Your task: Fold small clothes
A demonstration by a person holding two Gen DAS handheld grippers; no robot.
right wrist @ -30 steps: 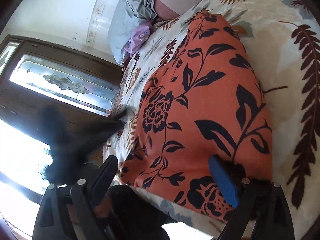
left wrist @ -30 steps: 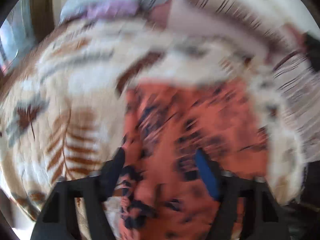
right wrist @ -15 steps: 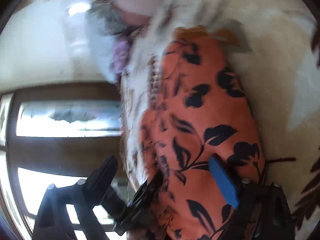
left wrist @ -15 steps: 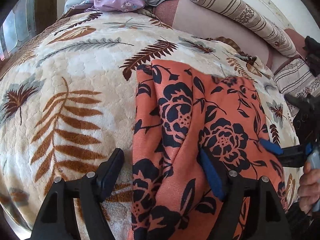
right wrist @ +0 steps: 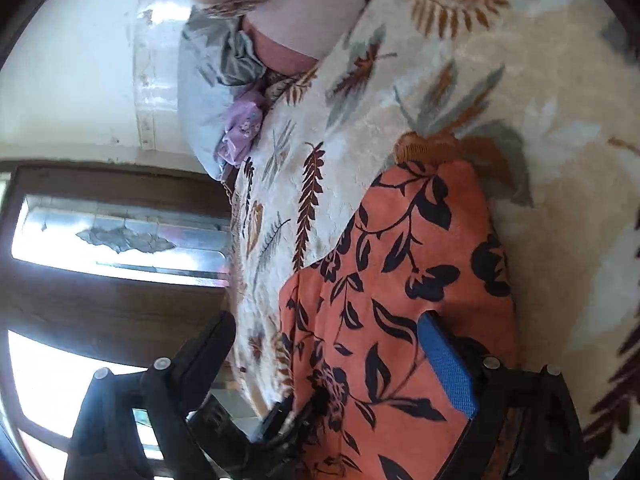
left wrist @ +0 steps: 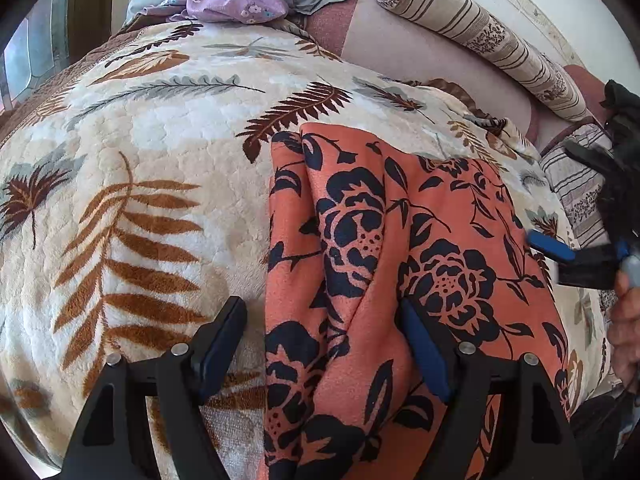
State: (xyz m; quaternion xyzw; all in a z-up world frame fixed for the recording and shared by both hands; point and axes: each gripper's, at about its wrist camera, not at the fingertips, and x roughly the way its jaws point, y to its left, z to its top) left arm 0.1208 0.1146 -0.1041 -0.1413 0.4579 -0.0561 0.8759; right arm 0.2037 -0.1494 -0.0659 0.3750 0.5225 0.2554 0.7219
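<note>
An orange garment with a dark floral print [left wrist: 400,264] lies folded lengthwise on the leaf-patterned blanket [left wrist: 160,184], a raised crease running down its middle. My left gripper [left wrist: 320,344] stands open over its near end; the garment's left edge and the crease lie between the fingers, and the pads do not press on them. My right gripper [right wrist: 328,352] is open too, its blue-padded finger [right wrist: 446,364] over the cloth [right wrist: 400,280]. In the left wrist view it shows at the garment's right edge [left wrist: 552,248], with a hand [left wrist: 626,320] behind it.
Grey and purple clothes [left wrist: 240,4] are piled at the head of the bed beside a striped bolster [left wrist: 480,36] and a pink pillow [left wrist: 420,52]. A wooden-framed window [right wrist: 112,248] lies beyond the bed's edge. Bare blanket stretches left of the garment.
The left wrist view has gone from blurred to steady, and the left jaws stand a little wider. The right gripper has slid sideways along the garment, which now sits lower in its view.
</note>
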